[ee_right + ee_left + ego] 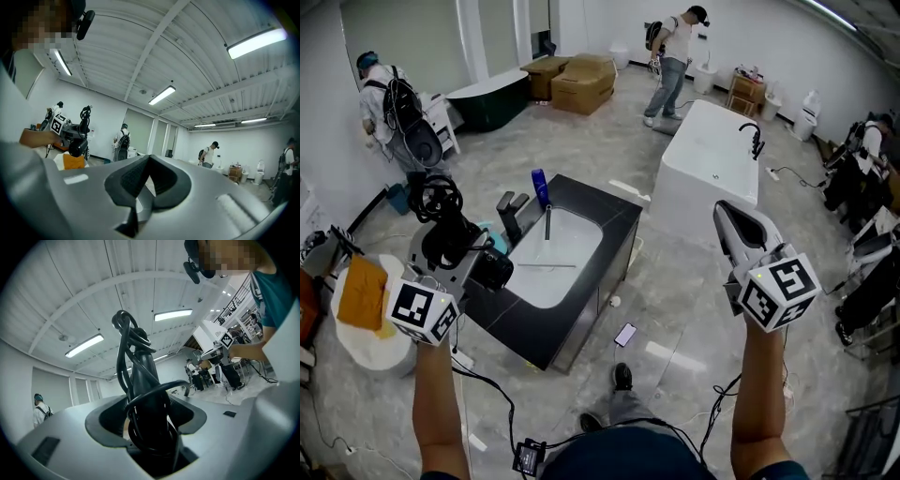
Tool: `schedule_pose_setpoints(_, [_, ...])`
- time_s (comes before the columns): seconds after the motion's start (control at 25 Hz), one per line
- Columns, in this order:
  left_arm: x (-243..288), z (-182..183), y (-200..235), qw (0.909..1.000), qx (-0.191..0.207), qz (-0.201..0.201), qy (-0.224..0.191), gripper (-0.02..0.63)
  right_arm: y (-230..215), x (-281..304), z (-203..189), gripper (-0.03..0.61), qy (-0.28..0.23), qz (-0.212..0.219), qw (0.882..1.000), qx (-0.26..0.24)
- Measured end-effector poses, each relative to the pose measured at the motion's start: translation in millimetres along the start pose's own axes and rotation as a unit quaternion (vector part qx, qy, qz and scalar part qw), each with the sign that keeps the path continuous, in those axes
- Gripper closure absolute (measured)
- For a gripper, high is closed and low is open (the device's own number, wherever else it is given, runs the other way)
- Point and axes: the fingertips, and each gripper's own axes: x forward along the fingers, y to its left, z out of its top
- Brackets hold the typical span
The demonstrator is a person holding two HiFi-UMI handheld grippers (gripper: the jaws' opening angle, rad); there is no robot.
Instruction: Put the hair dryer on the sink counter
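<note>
A black hair dryer (450, 234), its cord coiled around the handle, is held up in the air in my left gripper (441, 251), to the left of the sink counter. In the left gripper view the handle and cord (143, 390) stand upright between the jaws, and the left gripper (150, 427) is shut on them. The sink counter (609, 214) is black with a white basin (553, 258). My right gripper (727, 216) is raised at the right, clear of the counter. In its own view the right gripper (148, 161) is shut on nothing.
A black faucet (511, 217) and a blue bottle (540, 187) stand at the counter's back edge. Behind it is a white bathtub (712, 159). A white stool with an orange cloth (362, 292) is at the left. A phone (625, 335) lies on the floor. People stand around the room.
</note>
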Motion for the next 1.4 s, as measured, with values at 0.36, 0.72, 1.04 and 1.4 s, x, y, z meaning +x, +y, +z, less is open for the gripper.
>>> schedule_pose_setpoints(0.36, [46,-13,10,0.9999,-0.003,-0.013,0.007,0.348,-12,27,-2,0.568,-0.009,0.000,1.000,0.000])
schedule_pose_setpoints(0.72, [108,-43,21,0.9993,-0.016,-0.020,0.027,0.347,-52,70,-35,0.568,0.009,-0.004,1.000,0.005])
schedule_pose_setpoints(1.04, [183,-87,16,0.9975,-0.029,-0.032,0.055,0.347,-102,109,-78,0.565,0.027,-0.007,1.000,0.011])
schedule_pose_setpoints(1.4, [261,-132,6,0.9942,-0.035,-0.048,0.090,0.347,-152,148,-132,0.522,0.047,-0.008,0.998,0.031])
